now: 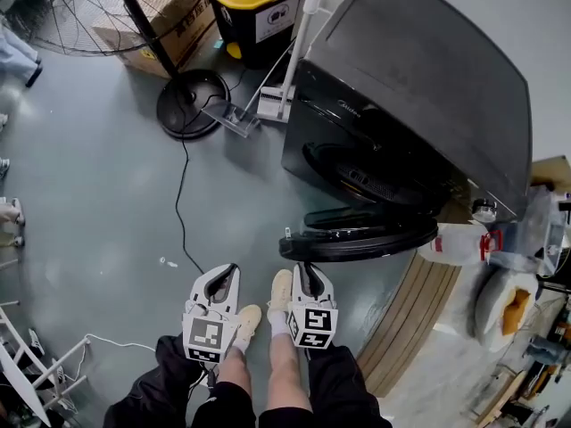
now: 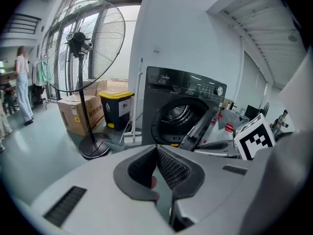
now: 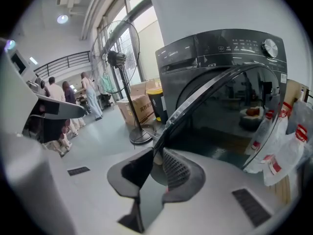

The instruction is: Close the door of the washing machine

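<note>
The dark washing machine (image 1: 419, 87) stands at upper right, its drum open. Its round door (image 1: 357, 239) is swung wide, sticking out toward me. My right gripper (image 1: 303, 267) is at the door's free left edge. In the right gripper view the door's rim (image 3: 205, 102) runs straight down into that gripper (image 3: 156, 153), whose jaws are closed on it. My left gripper (image 1: 230, 270) hangs beside it to the left, apart from the door, its tips together and holding nothing. In the left gripper view this gripper (image 2: 156, 148) points at the machine (image 2: 181, 89) and the door (image 2: 200, 129).
A tall pedestal fan (image 1: 107, 7) with a round base (image 1: 192, 103) and a trailing cable (image 1: 181, 203) stands at left. A cardboard box (image 1: 178, 25) and a yellow-lidded bin (image 1: 263, 3) sit behind. White bags (image 1: 464, 243) and a wooden board (image 1: 419, 310) lie at right.
</note>
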The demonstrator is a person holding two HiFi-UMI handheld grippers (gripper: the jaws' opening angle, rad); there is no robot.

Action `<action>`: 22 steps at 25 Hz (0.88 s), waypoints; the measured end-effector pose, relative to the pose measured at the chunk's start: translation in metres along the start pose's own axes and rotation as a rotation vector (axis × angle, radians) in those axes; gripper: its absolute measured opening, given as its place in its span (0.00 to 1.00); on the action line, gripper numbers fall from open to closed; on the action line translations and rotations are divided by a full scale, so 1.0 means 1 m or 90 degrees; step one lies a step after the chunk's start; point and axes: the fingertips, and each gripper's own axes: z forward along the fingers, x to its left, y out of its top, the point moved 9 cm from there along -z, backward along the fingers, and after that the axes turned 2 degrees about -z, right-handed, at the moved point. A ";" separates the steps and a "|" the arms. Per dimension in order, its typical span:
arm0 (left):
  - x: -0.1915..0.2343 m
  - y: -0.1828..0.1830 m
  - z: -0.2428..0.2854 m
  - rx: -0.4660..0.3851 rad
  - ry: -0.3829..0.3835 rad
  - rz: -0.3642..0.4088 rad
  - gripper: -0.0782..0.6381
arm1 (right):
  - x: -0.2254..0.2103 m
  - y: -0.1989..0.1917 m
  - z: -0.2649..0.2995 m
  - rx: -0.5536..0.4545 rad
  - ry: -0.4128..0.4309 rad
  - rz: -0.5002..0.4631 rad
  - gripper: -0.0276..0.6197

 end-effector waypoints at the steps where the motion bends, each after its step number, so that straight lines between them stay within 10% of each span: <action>1: 0.000 0.003 0.002 -0.002 0.004 -0.002 0.14 | -0.001 0.003 0.003 0.001 0.006 -0.003 0.17; 22: 0.018 0.052 0.041 -0.039 0.066 -0.021 0.14 | -0.019 0.067 0.076 -0.010 0.045 -0.051 0.18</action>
